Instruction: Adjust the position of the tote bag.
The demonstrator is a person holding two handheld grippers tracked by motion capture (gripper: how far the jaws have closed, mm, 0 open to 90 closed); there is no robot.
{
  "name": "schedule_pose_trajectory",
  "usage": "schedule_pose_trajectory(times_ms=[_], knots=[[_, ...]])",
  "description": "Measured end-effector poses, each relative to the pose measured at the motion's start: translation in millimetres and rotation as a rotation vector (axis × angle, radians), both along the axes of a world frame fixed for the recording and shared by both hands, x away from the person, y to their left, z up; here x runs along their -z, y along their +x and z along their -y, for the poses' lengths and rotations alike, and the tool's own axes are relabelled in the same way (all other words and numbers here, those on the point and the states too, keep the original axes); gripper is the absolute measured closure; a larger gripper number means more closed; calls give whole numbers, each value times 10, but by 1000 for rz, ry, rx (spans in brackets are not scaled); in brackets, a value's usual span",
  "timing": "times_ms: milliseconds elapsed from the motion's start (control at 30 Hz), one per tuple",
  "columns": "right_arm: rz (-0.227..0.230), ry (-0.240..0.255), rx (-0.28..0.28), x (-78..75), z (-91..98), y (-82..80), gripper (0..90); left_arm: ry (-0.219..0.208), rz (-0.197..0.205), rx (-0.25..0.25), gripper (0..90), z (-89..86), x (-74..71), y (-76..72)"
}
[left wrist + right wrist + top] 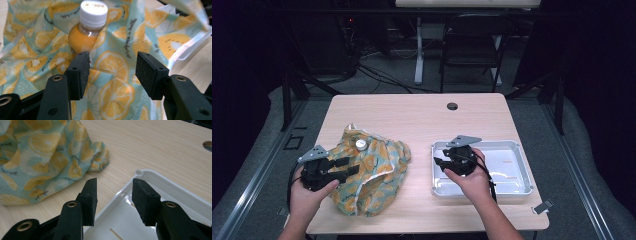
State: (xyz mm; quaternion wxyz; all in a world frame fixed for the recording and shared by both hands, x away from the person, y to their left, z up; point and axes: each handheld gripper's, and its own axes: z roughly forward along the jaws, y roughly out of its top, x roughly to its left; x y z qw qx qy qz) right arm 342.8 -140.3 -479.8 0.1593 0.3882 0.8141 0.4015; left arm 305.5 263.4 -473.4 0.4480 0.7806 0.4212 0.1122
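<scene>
Your left gripper (112, 75), jaws spread and empty, hovers over the citrus-print cloth bag (372, 170). The orange juice bottle (87, 30) pokes upright from the bag just ahead, far nearer this hand. Your right gripper (114, 200), also spread, hovers over the white tray (517, 150).

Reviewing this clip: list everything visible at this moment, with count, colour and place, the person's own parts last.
table: one, light wood, centre.
fabric bag: one, teal with orange citrus print, table's left.
bottle: one, orange contents, white cap, poking out of the bag.
tray: one, white, table's right.
chair: one, dark, behind the table.
left hand-held gripper: black, open, over the bag.
right hand-held gripper: black, open, at the tray's edge.
</scene>
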Motion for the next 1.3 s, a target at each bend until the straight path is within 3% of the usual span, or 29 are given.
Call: schedule_pose_trajectory(times_ms=[200,433,533,567,633,800,1300], knots=[[-4,9,-40,-65,-178,65,556,-6,-14,-9,450,33,110,49],[-15,17,-61,-97,-269,108,555,25,-47,-6,462,64,223,105],[-12,19,-74,-136,-327,124,555,31,-52,0,660,64,242,97],[-12,19,-74,-136,-327,124,555,24,-54,6,660,67,242,88],[-4,22,-80,-193,-367,140,556,20,-42,15,776,76,233,74],[8,35,-101,-313,-448,168,573,7,-28,57,876,120,210,32],[51,36,-182,-633,-810,229,582,17,-35,97,895,208,217,5]])
